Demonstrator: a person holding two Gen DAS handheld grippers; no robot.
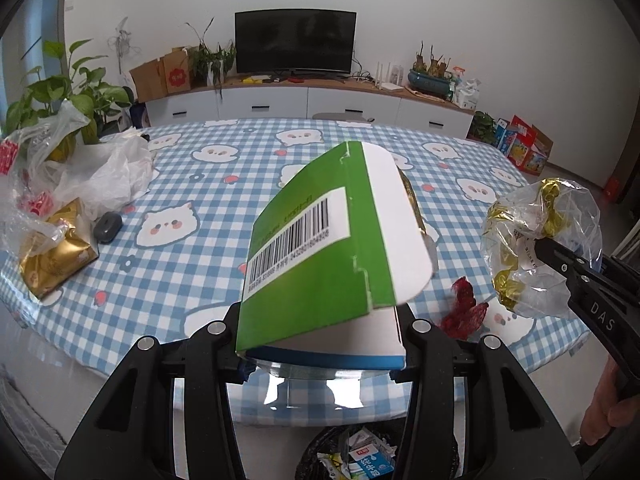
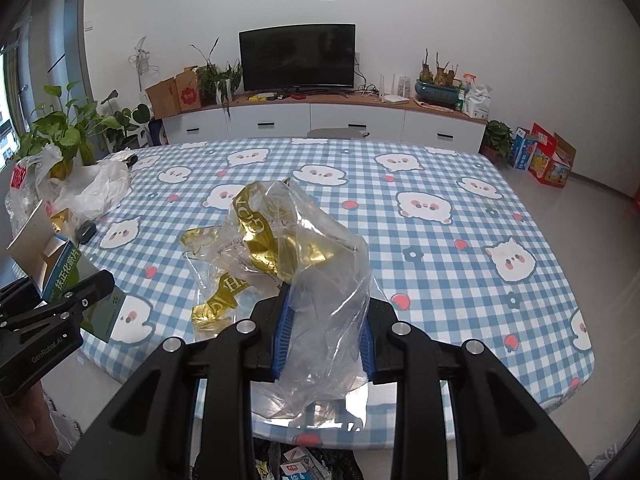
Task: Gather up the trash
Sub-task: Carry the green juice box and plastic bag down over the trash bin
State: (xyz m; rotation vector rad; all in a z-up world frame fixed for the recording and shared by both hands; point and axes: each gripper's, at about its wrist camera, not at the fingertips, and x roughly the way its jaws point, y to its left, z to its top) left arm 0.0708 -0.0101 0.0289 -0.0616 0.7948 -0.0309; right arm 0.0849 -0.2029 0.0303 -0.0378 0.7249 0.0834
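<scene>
Gripping a green carton (image 1: pixel 320 240) between our left fingers (image 1: pixel 230 334), we are pinching a clear wrapper (image 2: pixel 304 264) between our right fingers (image 2: pixel 282 332), bin (image 1: pixel 320 456) below.

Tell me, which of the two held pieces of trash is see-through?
The crumpled plastic bag with gold ribbon, in the right gripper. The left gripper holds an opaque green carton.
</scene>
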